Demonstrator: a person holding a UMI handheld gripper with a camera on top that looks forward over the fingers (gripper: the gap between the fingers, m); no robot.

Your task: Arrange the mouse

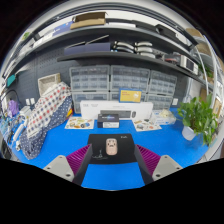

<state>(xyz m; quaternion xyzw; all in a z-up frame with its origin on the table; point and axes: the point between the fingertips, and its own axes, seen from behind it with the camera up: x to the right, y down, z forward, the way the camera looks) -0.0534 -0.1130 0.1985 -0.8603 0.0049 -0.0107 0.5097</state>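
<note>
On the left a chair (45, 115) draped in checked cloth stands by the blue table (60, 150). Far behind, drawer cabinets (125, 82) hide their contents. The gripper (111, 158) fingers are spread; the mouse (111, 146) lies on a black mat (97, 148) between them, untouched. A plant (200, 118) stands right.
</note>
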